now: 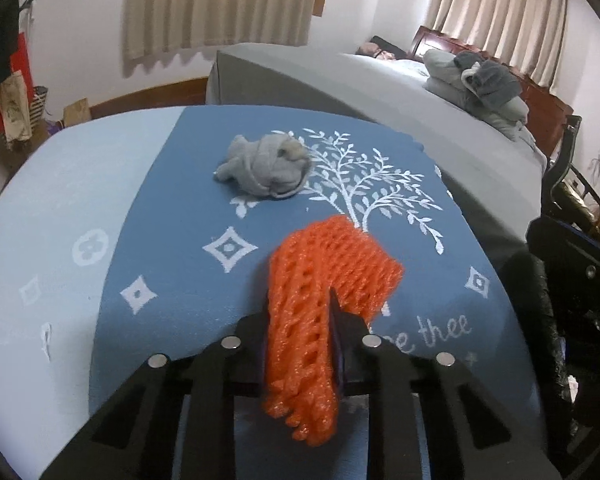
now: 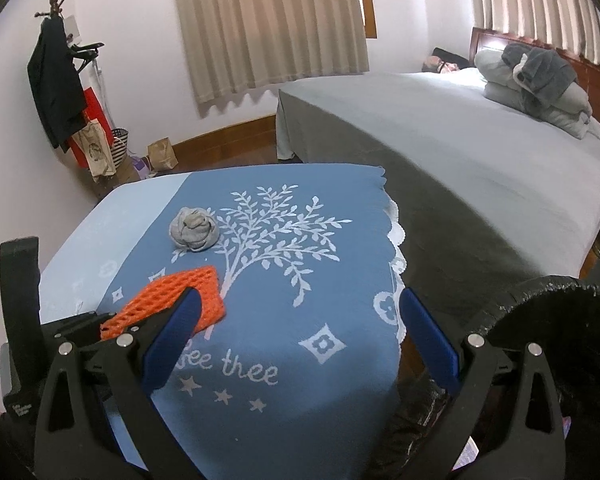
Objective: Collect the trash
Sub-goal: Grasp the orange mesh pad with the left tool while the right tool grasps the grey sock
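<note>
My left gripper (image 1: 300,300) is shut on an orange foam net sleeve (image 1: 332,256) and holds it just above the blue tablecloth (image 1: 180,208); the sleeve also shows in the right wrist view (image 2: 180,292). A grey crumpled wad (image 1: 266,170) lies on the cloth beyond it, beside the white tree print, and shows in the right wrist view (image 2: 194,229) too. My right gripper (image 2: 300,312) is open and empty above the cloth's near right part. A black trash bag (image 2: 560,320) sits at the table's right edge.
A bed with a grey cover (image 2: 460,140) stands behind and right of the table, with folded bedding (image 2: 540,84) at its head. A coat rack (image 2: 56,80) and several bags (image 2: 100,148) stand by the left wall. The black bag also shows in the left wrist view (image 1: 572,300).
</note>
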Available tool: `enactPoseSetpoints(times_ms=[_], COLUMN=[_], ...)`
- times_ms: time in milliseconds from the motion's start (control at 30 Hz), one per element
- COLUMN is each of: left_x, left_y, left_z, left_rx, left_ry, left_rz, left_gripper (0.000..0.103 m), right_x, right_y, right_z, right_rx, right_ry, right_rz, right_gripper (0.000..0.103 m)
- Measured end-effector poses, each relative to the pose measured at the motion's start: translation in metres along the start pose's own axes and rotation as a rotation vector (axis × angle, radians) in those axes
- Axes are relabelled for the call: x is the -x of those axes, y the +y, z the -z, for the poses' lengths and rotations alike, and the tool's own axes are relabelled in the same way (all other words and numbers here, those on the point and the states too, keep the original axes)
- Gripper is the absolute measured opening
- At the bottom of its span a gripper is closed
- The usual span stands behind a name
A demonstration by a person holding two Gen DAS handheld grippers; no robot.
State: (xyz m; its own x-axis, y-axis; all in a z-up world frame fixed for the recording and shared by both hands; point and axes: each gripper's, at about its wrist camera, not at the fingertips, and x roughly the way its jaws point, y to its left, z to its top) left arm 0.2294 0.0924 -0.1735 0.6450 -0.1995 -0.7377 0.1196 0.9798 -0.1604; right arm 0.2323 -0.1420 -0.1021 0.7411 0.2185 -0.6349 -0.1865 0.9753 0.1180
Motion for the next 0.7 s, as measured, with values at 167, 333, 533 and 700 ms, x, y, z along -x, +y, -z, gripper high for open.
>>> enactPoseSetpoints(times_ms=[167, 333, 533, 700], left_x=[0.013, 0.031, 0.054, 0.049], left_y=[0.008, 0.025, 0.054, 0.075], left_z=[-0.002, -0.009, -0.023, -0.033], left_rx=[0.044, 0.061, 0.096, 0.106], left_ry=[-0.048, -0.107, -0.183, -0.203], left_rz=[-0.001, -0.055, -0.108, -0.17], left_gripper=[0.021, 0.021, 0.021, 0.021], right_x=[-0.001, -0.009, -0.026, -0.047], right_y=[0.0, 0.006, 0.027, 0.047], right_z=[-0.003, -0.009, -0.022, -0.036], right_rx=[0.005, 0.014, 0.028, 0.037], right_ry=[-0.008, -0.01, -0.018, -0.024], right_rz=[0.007, -0.001, -0.029, -0.055], right_gripper=[0.096, 0.096, 0.096, 0.096])
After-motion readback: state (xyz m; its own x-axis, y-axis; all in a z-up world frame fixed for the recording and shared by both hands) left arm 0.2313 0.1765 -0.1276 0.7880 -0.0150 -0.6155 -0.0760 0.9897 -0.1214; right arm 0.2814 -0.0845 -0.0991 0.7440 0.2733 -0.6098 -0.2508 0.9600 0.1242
